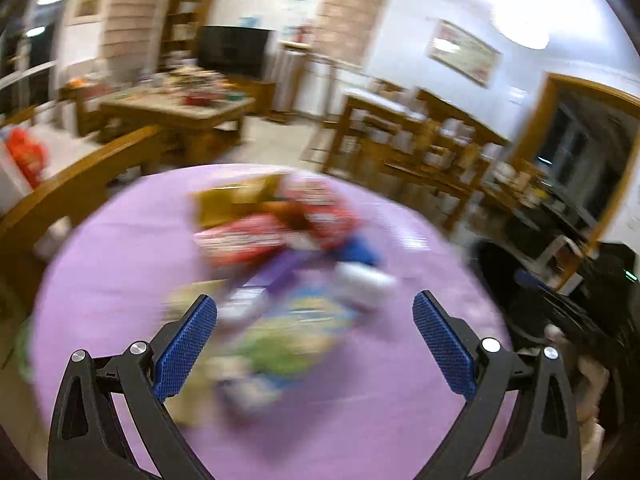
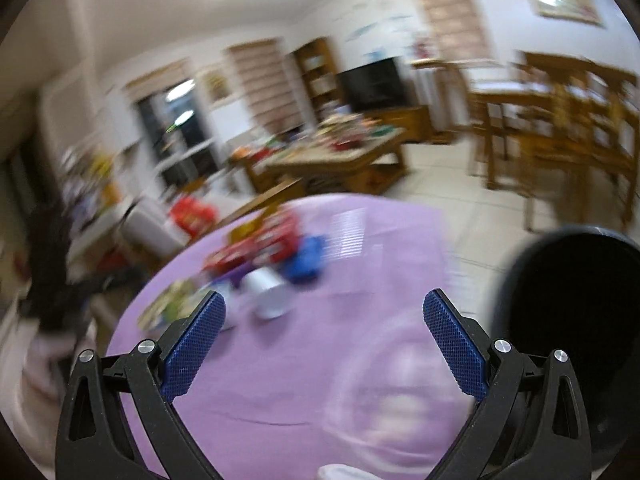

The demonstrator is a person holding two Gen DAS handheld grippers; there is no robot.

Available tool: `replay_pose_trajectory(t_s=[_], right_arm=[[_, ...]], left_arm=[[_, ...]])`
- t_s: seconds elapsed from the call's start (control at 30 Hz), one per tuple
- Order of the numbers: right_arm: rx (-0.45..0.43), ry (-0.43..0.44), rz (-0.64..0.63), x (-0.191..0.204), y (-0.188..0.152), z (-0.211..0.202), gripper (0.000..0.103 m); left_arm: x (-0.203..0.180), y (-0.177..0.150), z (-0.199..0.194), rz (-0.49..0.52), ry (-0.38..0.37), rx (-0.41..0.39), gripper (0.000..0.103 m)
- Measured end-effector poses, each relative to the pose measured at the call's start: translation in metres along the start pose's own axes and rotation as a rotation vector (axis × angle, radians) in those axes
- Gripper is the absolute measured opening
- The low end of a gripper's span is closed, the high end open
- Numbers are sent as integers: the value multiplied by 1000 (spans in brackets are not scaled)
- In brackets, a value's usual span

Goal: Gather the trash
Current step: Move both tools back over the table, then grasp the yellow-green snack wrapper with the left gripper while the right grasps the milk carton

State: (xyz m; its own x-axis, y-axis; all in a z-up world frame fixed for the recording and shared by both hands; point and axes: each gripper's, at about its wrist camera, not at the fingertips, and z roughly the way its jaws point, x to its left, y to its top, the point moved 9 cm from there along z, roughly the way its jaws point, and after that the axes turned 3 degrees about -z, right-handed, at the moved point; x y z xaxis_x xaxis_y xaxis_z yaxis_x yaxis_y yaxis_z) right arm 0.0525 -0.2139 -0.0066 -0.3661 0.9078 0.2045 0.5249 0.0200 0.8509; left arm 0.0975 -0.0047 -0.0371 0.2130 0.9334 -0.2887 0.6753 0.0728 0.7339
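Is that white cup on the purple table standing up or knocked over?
Likely knocked over: the white cup seems to lie on its side, one end facing the camera. Blur prevents certainty.

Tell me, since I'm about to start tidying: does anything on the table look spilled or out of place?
Yes: a heap of wrappers and a tipped white cup is scattered across the purple table. Nothing looks spilled, though blur hides detail. The black bin stands beside the table. Both tools are open and empty.
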Motion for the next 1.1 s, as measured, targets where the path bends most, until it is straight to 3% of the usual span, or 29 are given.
replay_pose_trajectory(t_s=[0.2, 0.27, 0.37, 0.43, 0.53, 0.7, 0.87, 0.93, 0.97, 1.1], right_arm=[[99, 101, -326, 96, -8, 42, 98], [127, 124, -429, 120, -8, 56, 98], [168, 144, -575, 146, -16, 75, 98], [196, 158, -681, 161, -21, 85, 98], [240, 187, -803, 176, -26, 104, 98], [319, 233, -961, 196, -33, 138, 98], [460, 290, -1117, 212, -45, 166, 96], [540, 318, -1137, 214, -50, 174, 85], [596, 327, -1137, 212, -53, 179, 83], [657, 335, -1093, 209, -54, 186, 77]], left_arm=[[81, -18, 23, -60, 146, 107, 96], [92, -27, 33, -59, 149, 161, 78], [104, -41, 44, -65, 120, 226, 60], [101, -42, 50, -38, 117, 230, 52], [99, -46, 51, -7, 78, 234, 25], [92, -55, 44, 48, 28, 233, 19], [85, -66, 35, 51, -79, 252, 19], [81, -68, 33, 67, -74, 248, 19], [80, -68, 33, 74, -70, 246, 14], [82, -66, 28, 62, -74, 218, 10]])
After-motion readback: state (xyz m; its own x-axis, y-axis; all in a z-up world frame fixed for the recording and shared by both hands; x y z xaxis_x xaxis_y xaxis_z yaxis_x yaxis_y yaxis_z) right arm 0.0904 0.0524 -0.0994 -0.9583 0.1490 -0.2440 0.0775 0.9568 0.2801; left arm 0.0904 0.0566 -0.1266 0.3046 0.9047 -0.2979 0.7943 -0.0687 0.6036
